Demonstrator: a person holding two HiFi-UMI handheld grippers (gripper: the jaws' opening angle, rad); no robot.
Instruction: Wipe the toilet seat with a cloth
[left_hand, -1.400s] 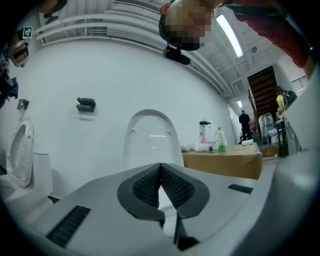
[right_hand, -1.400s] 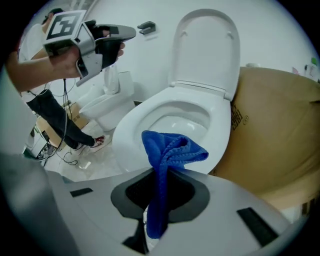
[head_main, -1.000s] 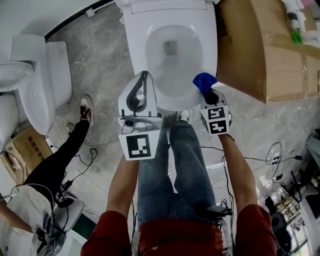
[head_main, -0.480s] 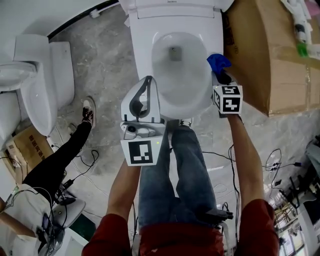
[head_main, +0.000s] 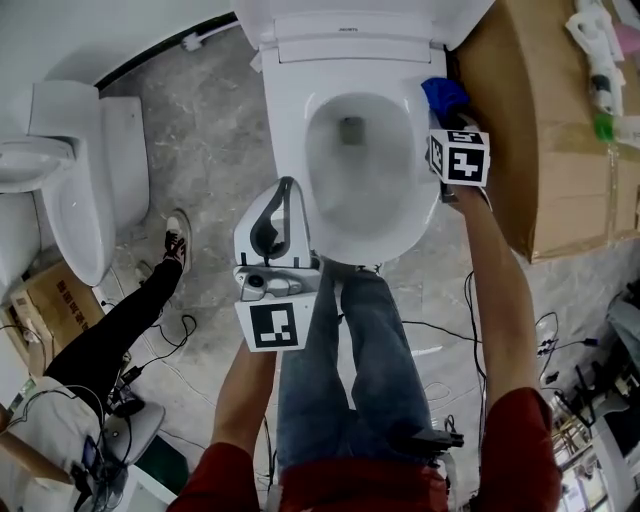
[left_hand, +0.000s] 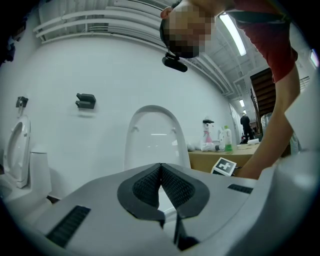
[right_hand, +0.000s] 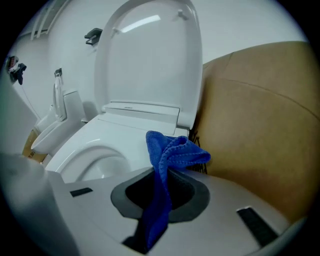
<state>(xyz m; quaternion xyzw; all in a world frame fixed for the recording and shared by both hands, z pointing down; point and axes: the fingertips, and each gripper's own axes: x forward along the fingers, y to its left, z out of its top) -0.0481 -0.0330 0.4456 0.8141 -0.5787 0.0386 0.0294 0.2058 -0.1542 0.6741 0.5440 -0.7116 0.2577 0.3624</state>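
**Thin pinch on the cloth, tight corner by the box**

The blue cloth (right_hand: 167, 165) is at the right rear of the toilet seat (head_main: 296, 170), close to the hinge. It is clamped in the right hand-held gripper (right_hand: 165, 185), whose jaws are closed on a narrow fold. A small bunch stands up past the tips and a tail hangs back through the jaws. Whether that bunch is actually pressing on the seat cannot be told from either view.

The main risk is the grip. With only a thin fold pinched, drag along the seat could pull the cloth free, and it would likely drop into the open bowl (head_main: 355, 160). The bunch is also small, so the hard jaw tips may rub the plastic in place of the fabric, leaving that stretch unwiped or scuffed.

The cardboard box (head_main: 540, 130) stands just beside this side of the toilet. A stroke that strays outward could snag the cloth on its edge or knock the gripper against it. The raised lid (right_hand: 150, 60) is near behind.

The left hand-held gripper (left_hand: 161, 167) is closed on nothing and hangs over the front-left rim, where it could bump the seat.
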